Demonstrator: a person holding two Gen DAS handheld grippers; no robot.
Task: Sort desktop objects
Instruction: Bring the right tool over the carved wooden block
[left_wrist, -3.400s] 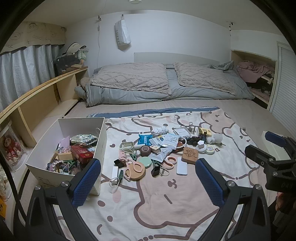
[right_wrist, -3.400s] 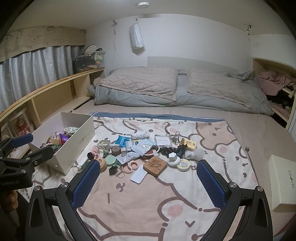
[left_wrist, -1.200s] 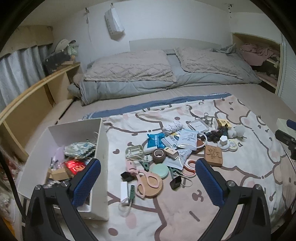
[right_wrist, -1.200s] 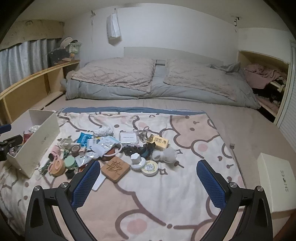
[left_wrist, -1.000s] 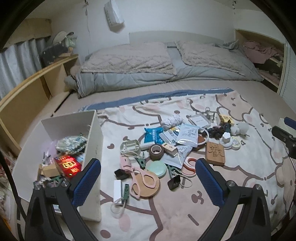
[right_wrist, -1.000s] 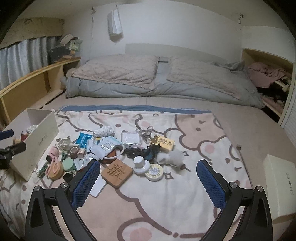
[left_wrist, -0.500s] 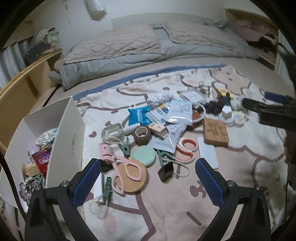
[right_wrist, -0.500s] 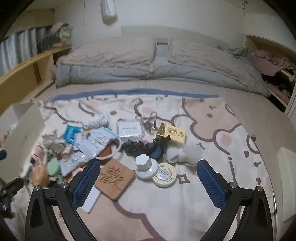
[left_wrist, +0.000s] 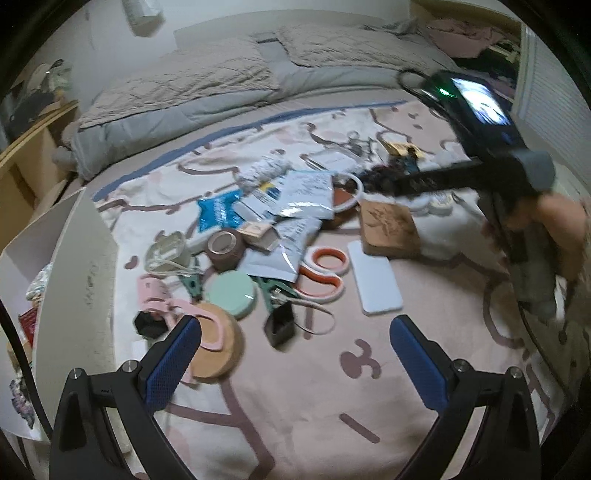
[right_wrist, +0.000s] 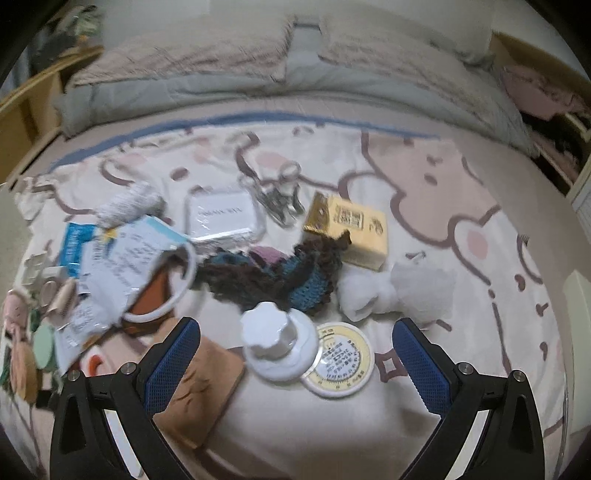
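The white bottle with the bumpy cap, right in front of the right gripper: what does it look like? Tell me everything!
The white bottle is small and squat, glossy like plastic, with a scalloped cap that looks closed. It sits on the cartoon-print blanket, between the open fingers of the right gripper. A round yellow-rimmed tin sits against its right side, and the dark knitted piece lies just behind it. Motion blur hides any label.

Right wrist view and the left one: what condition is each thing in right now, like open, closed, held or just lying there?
Left gripper: open, holding nothing.
Right gripper: open, holding nothing.
White box: open, standing on the bed, items inside.
Orange-handled scissors: lying flat, blades under a packet.
Yellow carton: closed, lying flat.
White jar: capped, upright.
Round tin: lid on, flat.
Tape roll: lying loose.
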